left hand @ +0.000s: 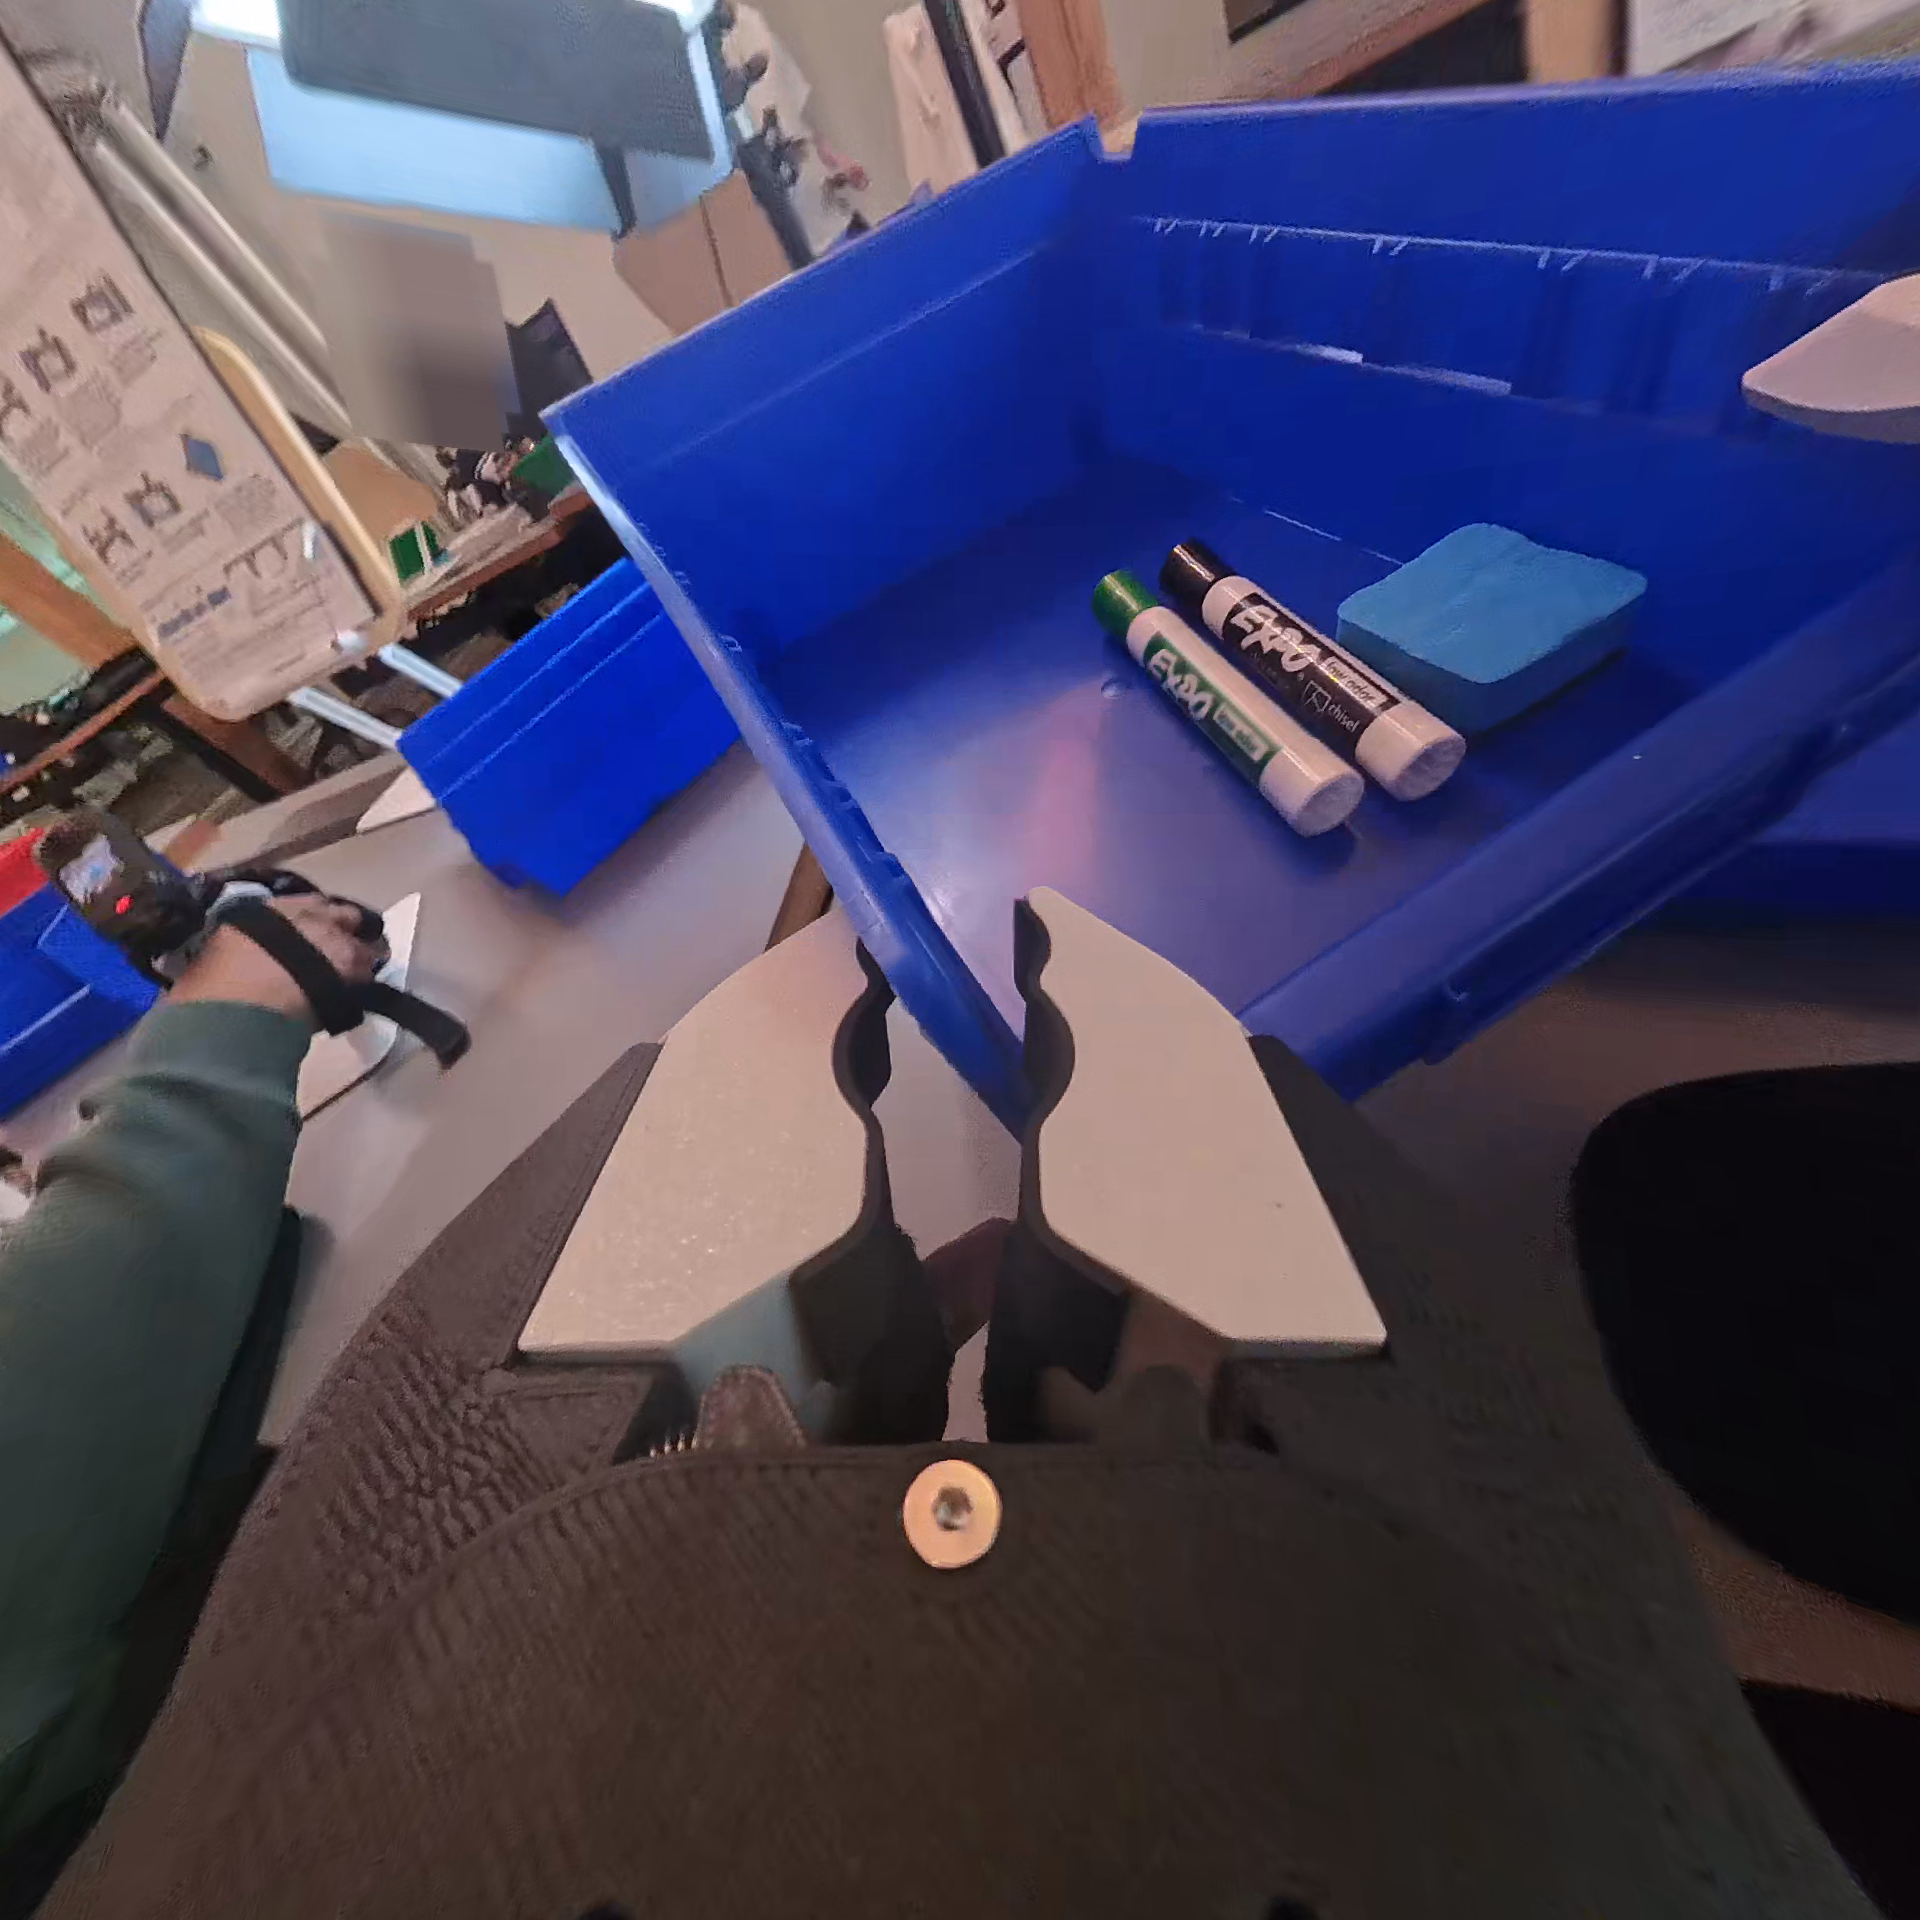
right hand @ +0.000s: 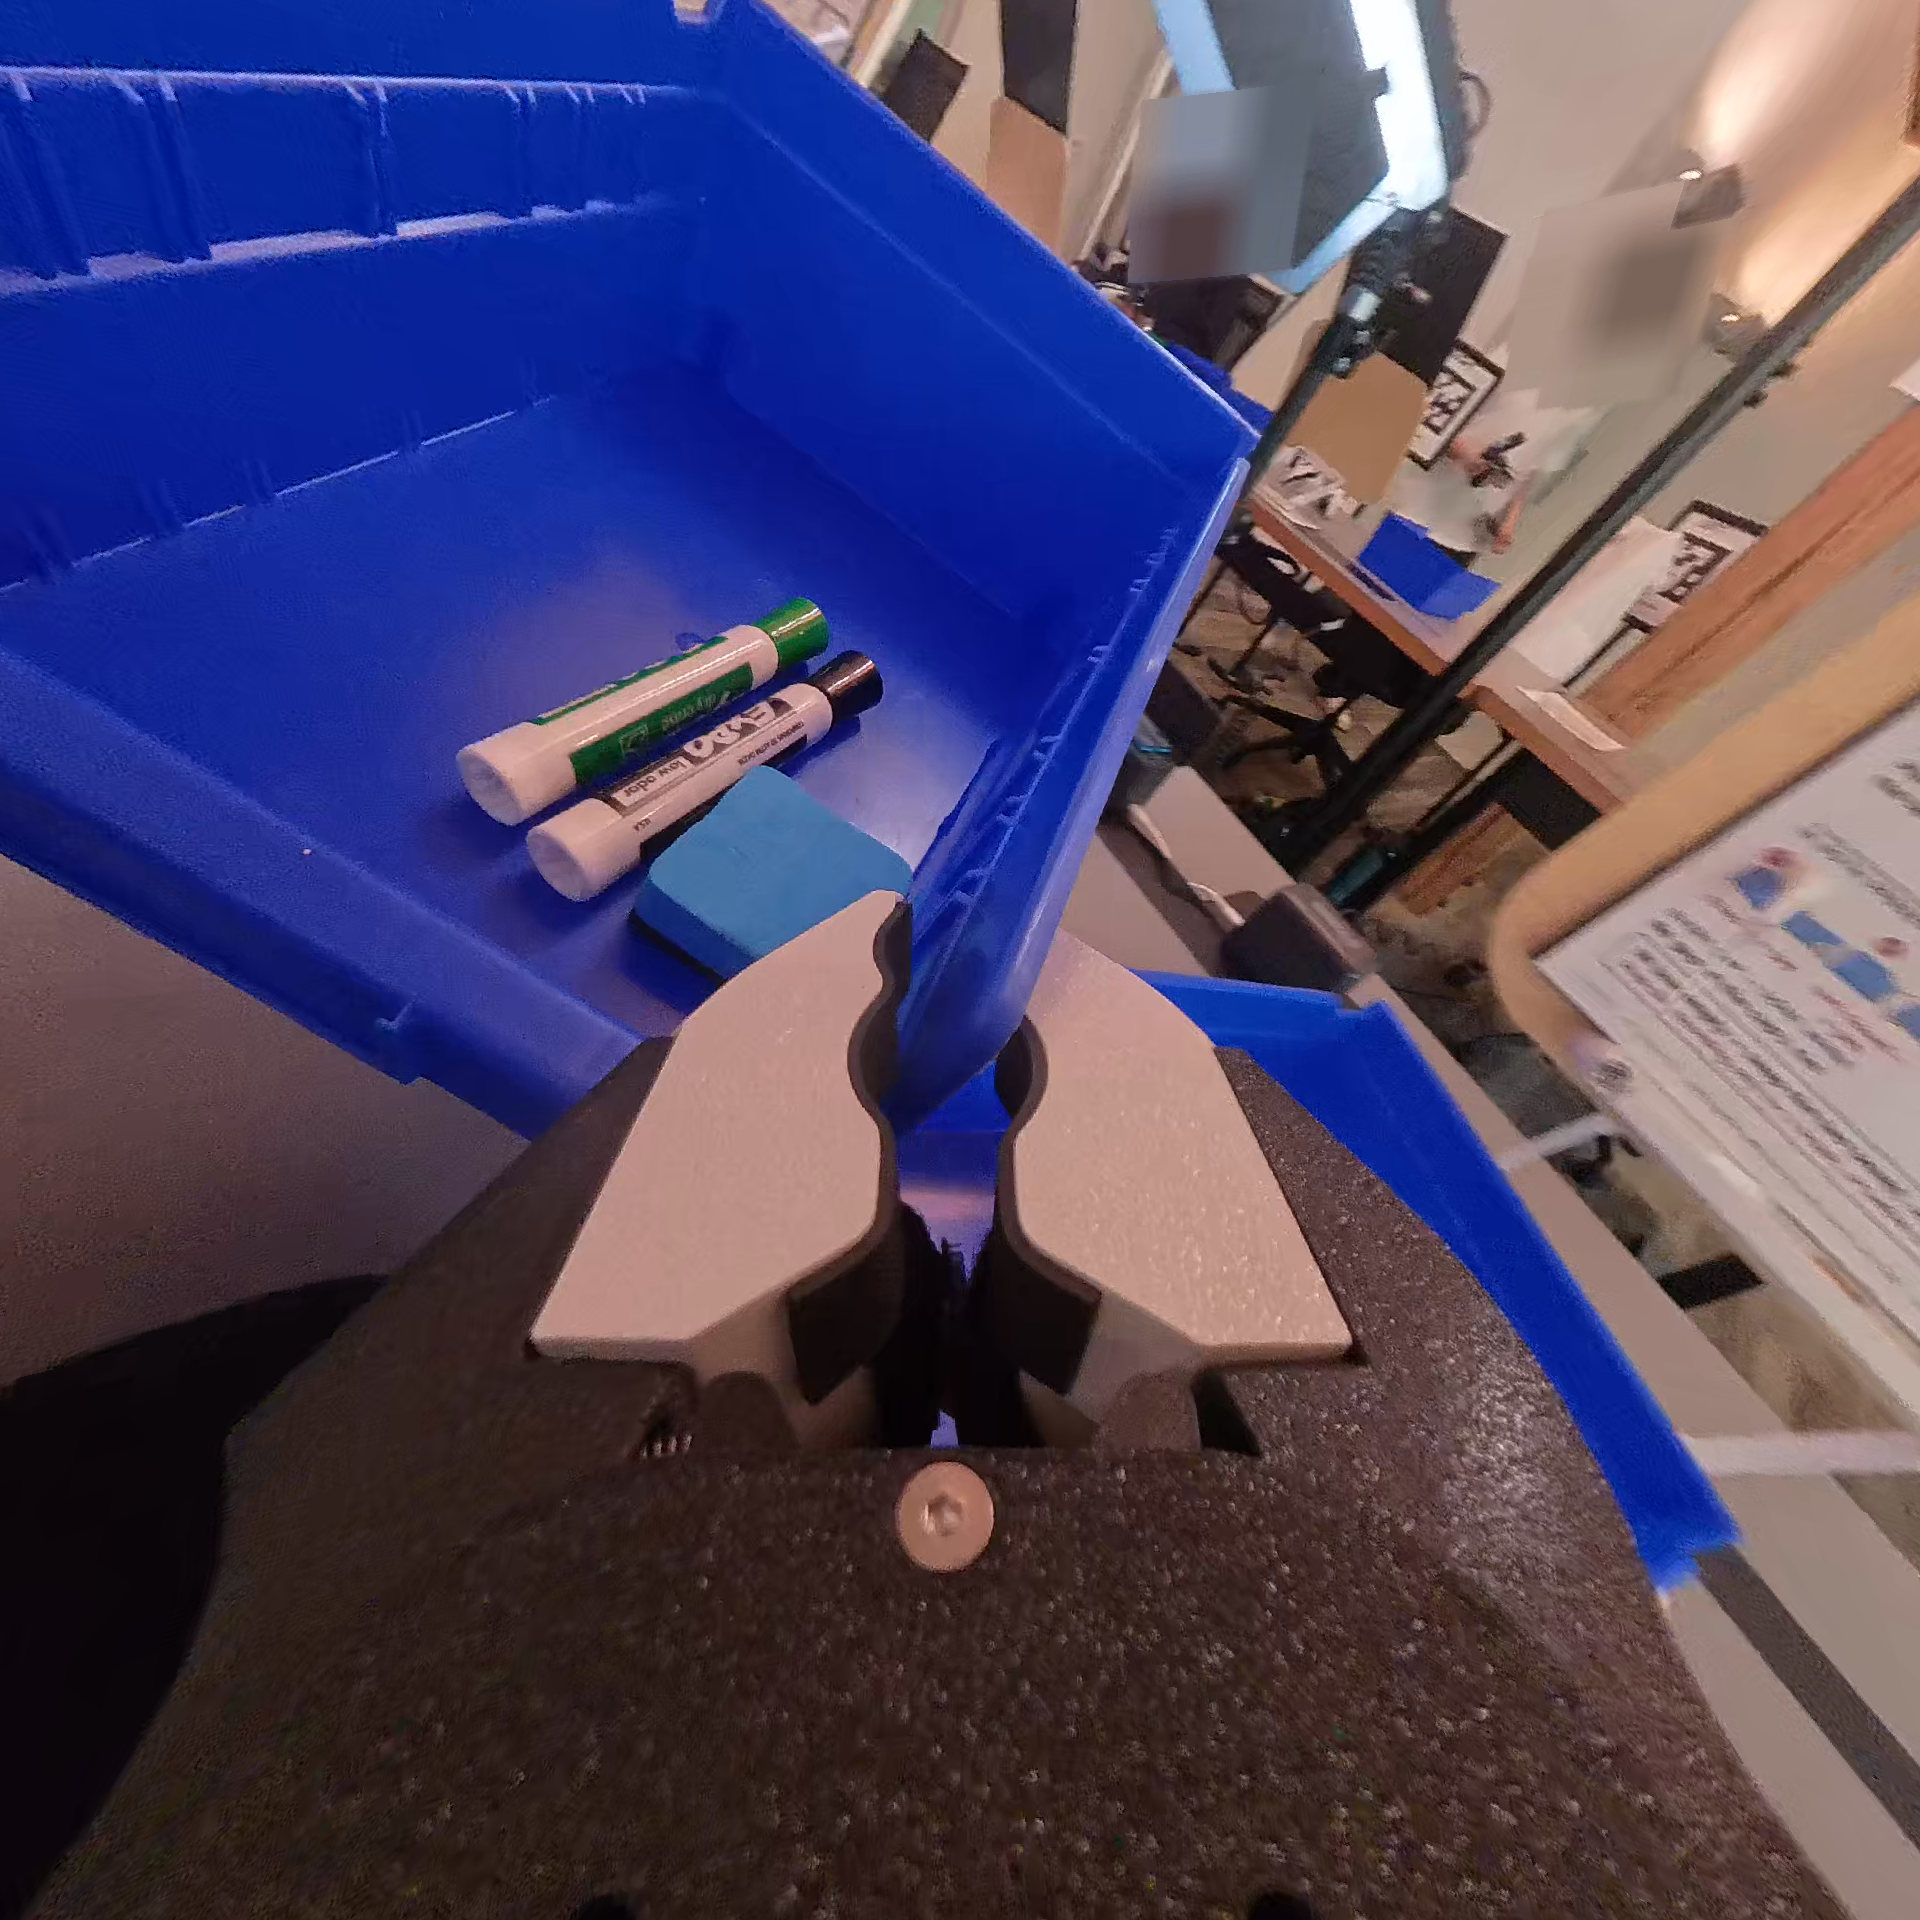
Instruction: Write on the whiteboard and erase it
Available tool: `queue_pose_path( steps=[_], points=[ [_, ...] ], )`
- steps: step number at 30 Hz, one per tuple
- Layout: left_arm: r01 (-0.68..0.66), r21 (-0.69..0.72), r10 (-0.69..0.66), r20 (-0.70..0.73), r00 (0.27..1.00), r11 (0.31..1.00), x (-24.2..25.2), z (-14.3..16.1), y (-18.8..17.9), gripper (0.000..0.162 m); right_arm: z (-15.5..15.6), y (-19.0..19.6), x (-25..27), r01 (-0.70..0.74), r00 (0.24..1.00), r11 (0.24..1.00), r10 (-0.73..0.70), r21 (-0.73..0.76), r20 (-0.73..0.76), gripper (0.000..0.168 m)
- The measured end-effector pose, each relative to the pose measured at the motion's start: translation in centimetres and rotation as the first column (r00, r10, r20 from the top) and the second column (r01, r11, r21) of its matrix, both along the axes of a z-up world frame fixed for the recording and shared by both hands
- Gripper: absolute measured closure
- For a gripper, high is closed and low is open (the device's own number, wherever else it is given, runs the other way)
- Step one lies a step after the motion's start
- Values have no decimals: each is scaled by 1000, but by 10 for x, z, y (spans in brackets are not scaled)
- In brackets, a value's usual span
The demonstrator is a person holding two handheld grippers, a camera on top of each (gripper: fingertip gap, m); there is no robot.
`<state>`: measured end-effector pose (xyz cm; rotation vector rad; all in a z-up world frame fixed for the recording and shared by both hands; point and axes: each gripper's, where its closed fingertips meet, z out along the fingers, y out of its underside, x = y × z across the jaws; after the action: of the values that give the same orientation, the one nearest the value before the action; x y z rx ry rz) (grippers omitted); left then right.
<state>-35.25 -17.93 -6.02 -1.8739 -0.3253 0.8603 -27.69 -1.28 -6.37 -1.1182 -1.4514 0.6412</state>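
Left gripper: clamped narrow on the side wall of the blue bin, one finger inside the wall, one outside.
Right gripper: likewise closed narrow on the opposite side wall of the same blue bin, rim pinched between the pads.
Seen only in left view: a person's sleeve and hand at 9 o'clock, strapped with a small camera; a second blue bin behind it on the grey table; the tip of the other gripper at 3 o'clock.
Seen only in right view: a loose blue bin rim at 4 o'clock; a printed board at 3 o'clock; desks at 2 o'clock.
Markers, count: two, side by side and touching, lying flat on the bin floor.
Green marker: long axis parallel to its neighbour; in left view cap toward 11 o'clock, white butt toward 5 o'clock.
Black marker: same heading; in right view cap toward 2 o'clock, butt toward 8 o'clock.
Eraser: one, light blue, flat beside the black marker; in right view just beyond the right gripper's inner fingertip.
Whiteboard for writing: could not tell.
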Motion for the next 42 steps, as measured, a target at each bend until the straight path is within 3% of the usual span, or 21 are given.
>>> queue_pose_path(
  steps=[10,24,27,29,32,36,39,42],
  points=[
    [-34,-25,36,117,993,999,-31,-65,-47,142,-63,-48,-31,-69,990,998,70,-12,120,152],
    [-8,16,5,161,987,1000,-52,-111,-32,146,-122,-48,-25,-40,965,997,55,-63,258,144],
    [-54,34,47,185,982,998,-61,-117,-32,147,-124,-54,-27,-90,951,990,117,-104,286,137],
    [-45,-38,52,194,980,998,-63,-129,-35,144,-129,-60,-21,-147,923,978,189,-147,336,132],
    [6,14,-8,169,986,1000,-58,-123,-29,124,-114,-69,-5,-213,932,952,266,-220,246,105],
    [-36,91,25,123,992,995,-59,-100,-40,103,-79,-71,44,-279,951,929,303,-244,66,89],
    [-59,168,47,73,996,984,-54,-72,-46,98,-54,-28,87,-132,989,981,121,-141,-82,88],
    [16,281,-32,53,998,959,-32,-46,-32,98,-58,31,125,118,986,988,-129,-95,-109,77]
  ],
)
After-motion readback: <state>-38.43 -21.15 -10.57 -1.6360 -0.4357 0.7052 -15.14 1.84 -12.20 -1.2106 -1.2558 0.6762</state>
